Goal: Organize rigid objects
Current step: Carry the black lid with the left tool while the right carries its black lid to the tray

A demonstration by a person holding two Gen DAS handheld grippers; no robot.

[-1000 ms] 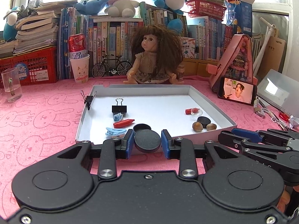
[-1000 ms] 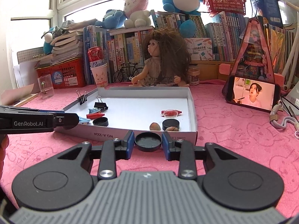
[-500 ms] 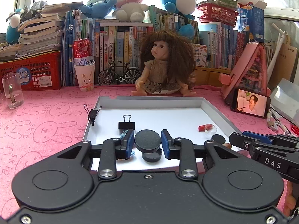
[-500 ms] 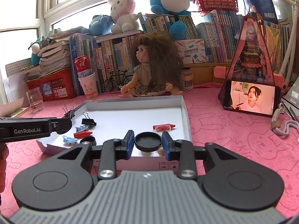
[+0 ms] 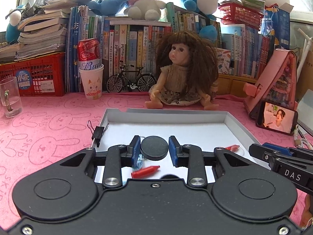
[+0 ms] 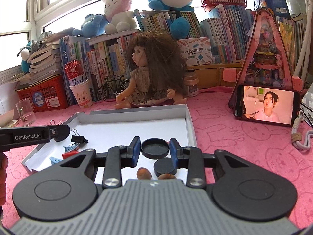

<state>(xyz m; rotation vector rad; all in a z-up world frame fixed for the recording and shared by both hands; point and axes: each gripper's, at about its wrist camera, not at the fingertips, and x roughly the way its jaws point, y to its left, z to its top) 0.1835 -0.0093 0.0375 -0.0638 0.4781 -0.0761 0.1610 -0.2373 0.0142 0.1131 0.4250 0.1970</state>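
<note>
In the left wrist view my left gripper (image 5: 154,150) is shut on a flat black round lid (image 5: 154,145), held above the white tray (image 5: 166,112). A red clip (image 5: 145,172) lies in the tray beneath it, and a black binder clip (image 5: 98,132) is clamped on the tray's left rim. In the right wrist view my right gripper (image 6: 155,150) is shut on a black round cap (image 6: 155,146), hollow side up, over the tray's (image 6: 187,121) right part. Under it lie a black disc (image 6: 165,166) and two brown nuts (image 6: 143,173). The left gripper's side (image 6: 35,135) shows at the left.
A doll (image 5: 183,68) sits just behind the tray. A phone (image 6: 267,105) playing a video leans on a pink stand at the right. A glass mug (image 5: 9,98) and a paper cup with a can (image 5: 91,82) stand at the left. Books and red baskets line the back.
Both grippers have moved forward from the tray's near edge to over the tray, each still holding its black round piece. The small items now lie beneath them.
</note>
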